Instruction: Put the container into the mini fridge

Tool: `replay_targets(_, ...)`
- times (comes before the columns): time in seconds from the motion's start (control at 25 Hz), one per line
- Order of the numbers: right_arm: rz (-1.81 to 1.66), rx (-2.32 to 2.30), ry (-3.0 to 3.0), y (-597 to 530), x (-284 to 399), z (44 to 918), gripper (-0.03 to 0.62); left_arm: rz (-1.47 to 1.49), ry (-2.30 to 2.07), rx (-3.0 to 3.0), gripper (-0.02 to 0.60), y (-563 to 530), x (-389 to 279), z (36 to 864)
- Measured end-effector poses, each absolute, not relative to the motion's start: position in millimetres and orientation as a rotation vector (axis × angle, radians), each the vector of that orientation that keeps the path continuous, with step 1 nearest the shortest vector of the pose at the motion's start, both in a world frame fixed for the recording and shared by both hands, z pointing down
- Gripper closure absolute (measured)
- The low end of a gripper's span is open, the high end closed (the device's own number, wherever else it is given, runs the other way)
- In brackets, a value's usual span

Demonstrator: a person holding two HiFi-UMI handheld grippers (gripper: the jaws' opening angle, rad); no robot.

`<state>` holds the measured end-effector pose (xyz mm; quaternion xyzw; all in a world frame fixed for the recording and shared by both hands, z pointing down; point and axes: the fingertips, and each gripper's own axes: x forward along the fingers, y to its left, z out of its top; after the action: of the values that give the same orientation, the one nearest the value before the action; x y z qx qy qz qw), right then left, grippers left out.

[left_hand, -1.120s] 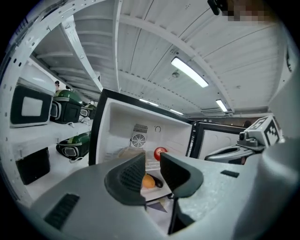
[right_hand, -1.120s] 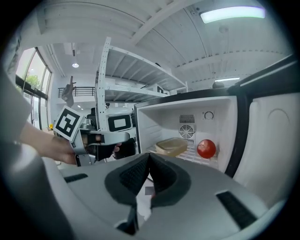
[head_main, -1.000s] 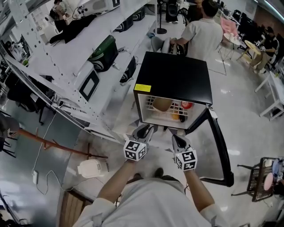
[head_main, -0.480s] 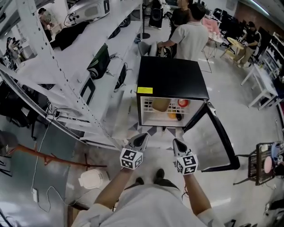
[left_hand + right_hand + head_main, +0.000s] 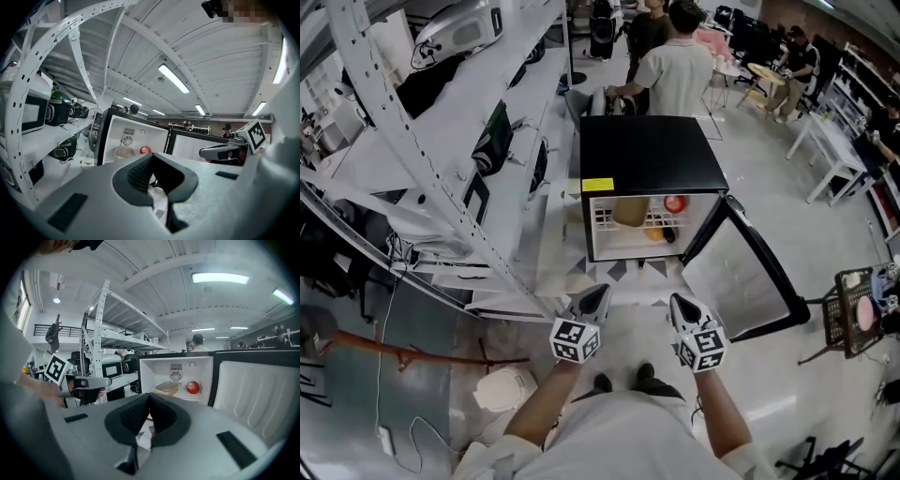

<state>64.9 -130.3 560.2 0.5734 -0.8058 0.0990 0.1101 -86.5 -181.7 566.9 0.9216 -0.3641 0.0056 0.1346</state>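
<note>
Metal shelving rack (image 5: pixel 441 187) fills the left half of the frame and is loaded with gear. The black mini fridge (image 5: pixel 647 150) stands on the floor (image 5: pixel 825 244) at upper centre, with its door (image 5: pixel 741 281) swung wide open toward the right of frame. A person in a light shirt (image 5: pixel 675 70) stands behind the fridge at top centre. Both grippers are held out low in front of the fridge, well clear of it. The left gripper (image 5: pixel 596 296) has its jaws closed together with nothing in them, and the right gripper (image 5: pixel 679 304) is the same, pads touching and empty. The container (image 5: pixel 629 212), tan and shallow, sits inside the fridge on the upper wire shelf, left side. A red round item (image 5: pixel 674 202) is just beside it to the right, and a small orange item (image 5: pixel 654 232) is lower down.
</note>
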Motion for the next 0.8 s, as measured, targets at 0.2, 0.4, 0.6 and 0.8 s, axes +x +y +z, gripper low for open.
replay_targets(0.2,0.273,1.691,-2.391,-124,66,550,0.588,0.019,-1.019,2.694,0.578,-167,-81,559)
replay_targets(0.4,0.253,1.68,-2.408,-127,71,540,0.588,0.025,-1.006,2.7,0.578,-159,-77,550)
replay_targets(0.6,0.202,1.663,-2.439,-132,80,529,0.588,0.008,-1.024,2.702,0.578,-161,-74,546)
replay_targets(0.8,0.206,1.653,-2.459,-139,87,526,0.588,-0.018,-1.061,2.68,0.578,-170,-72,543)
